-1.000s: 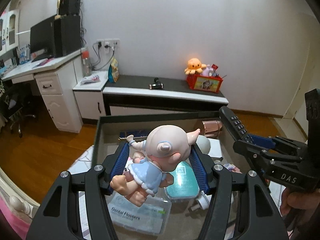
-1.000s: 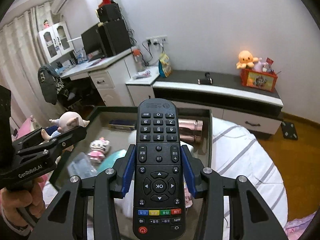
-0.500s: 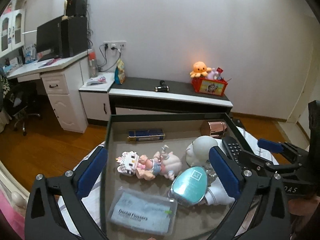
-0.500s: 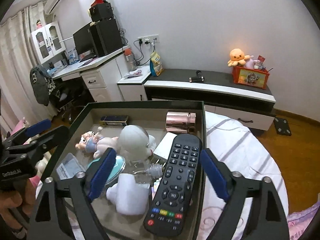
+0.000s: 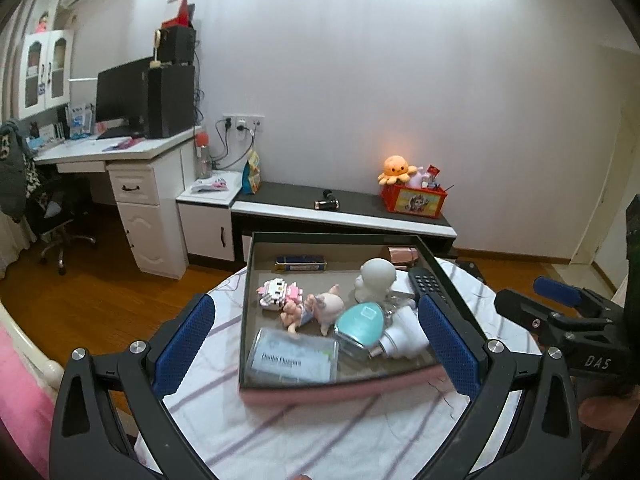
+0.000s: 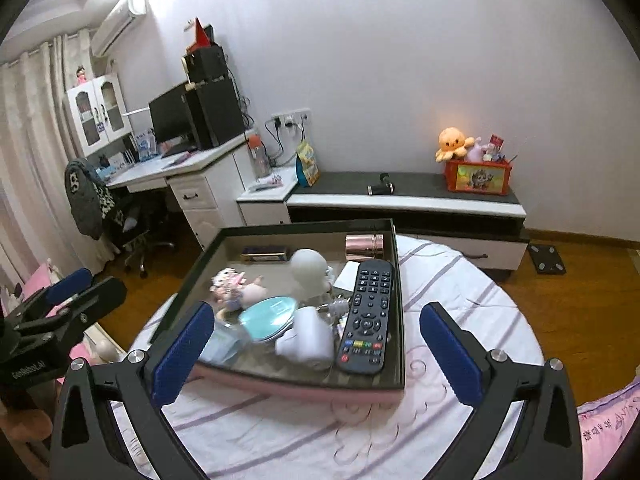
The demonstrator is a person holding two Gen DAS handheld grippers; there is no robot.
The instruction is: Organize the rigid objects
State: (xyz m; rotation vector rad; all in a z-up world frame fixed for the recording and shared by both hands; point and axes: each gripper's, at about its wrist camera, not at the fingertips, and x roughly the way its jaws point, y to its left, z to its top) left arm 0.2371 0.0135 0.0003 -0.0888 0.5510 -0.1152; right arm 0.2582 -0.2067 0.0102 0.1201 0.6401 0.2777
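Both grippers stand wide open and hold nothing: the left gripper (image 5: 316,336) and the right gripper (image 6: 316,340) are apart from the dark tray (image 6: 308,229). The doll (image 5: 316,310) lies inside the tray, the remote control (image 6: 366,318) along its right wall (buttons upward).

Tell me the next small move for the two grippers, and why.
Probably draw both back from the box and look for anything left outside it. The left gripper and right gripper both stand open and empty; the doll and remote lie inside the box. Only bare cloth shows around it.
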